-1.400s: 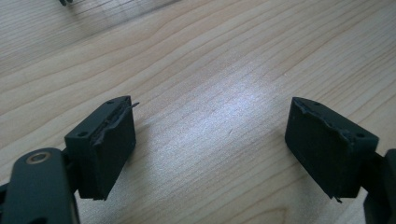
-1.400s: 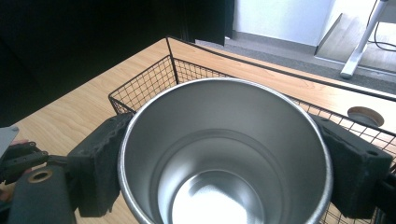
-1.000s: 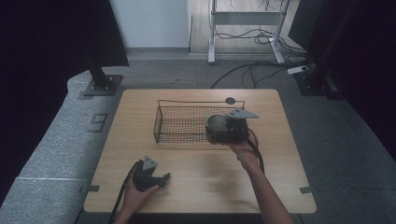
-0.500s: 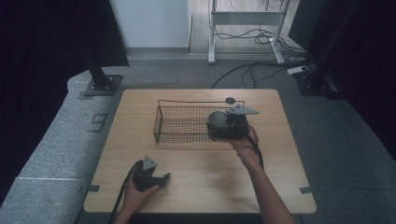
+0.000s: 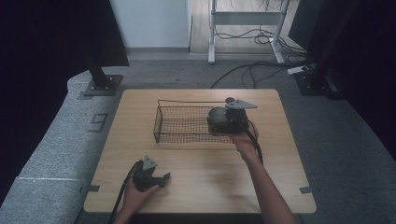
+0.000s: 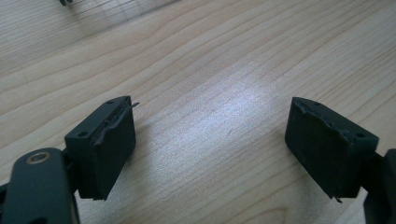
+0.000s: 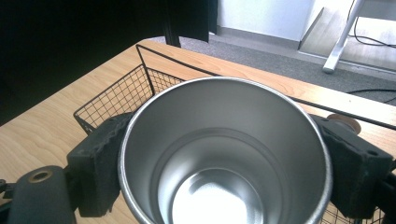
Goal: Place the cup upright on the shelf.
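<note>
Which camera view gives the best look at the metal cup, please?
The right gripper view: the metal cup is close, open mouth toward the camera, clamped between the jaws above the wire basket. In the high view the right gripper mostly hides it. The left gripper view faces bare table.

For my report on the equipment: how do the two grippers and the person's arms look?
Both grippers are black. The left gripper has two blocky jaws with screw holes and worn pads, a brass-coloured pivot and a small grey triangular plate. The right gripper carries a larger grey plate. Black cables trail from both. The forearms show no sleeves.
</note>
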